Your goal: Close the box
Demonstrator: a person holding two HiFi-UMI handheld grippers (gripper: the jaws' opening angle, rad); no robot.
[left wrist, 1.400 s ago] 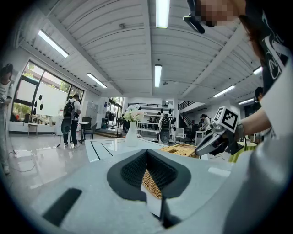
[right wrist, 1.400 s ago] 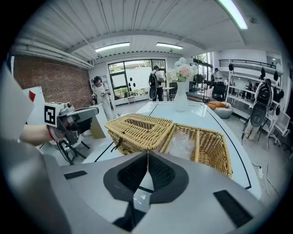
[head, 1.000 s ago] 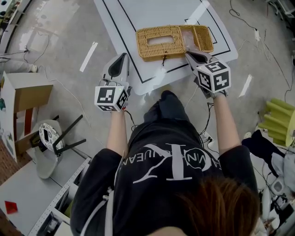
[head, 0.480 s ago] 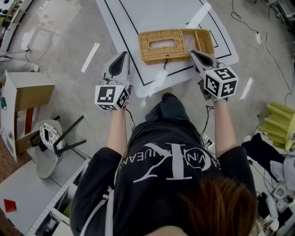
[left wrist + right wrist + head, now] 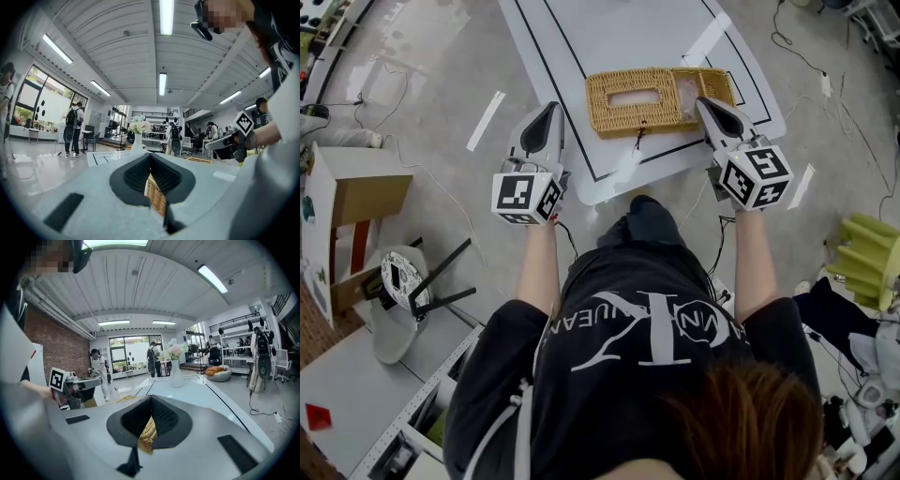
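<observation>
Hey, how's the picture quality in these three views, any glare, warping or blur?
Head view: sharp, with glare streaks across the table. Left gripper view: fisheye bending, dark corners, ceiling lights blown out. Right gripper view: same warping, close foreground slightly soft.

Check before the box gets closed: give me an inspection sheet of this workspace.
Surface: white table with black lines.
Job's things: wicker box, slotted half at left, open half at right.
Clutter: vase of flowers further along the table.
Grippers: left gripper fingers shut, at the table's left edge, apart from the wicker box; right gripper fingers shut, tip at the open half, contact unclear.
Cables: cable on the floor, far right; more by the person's feet.
Surroundings: cardboard box, tipped stool, people in the background.
</observation>
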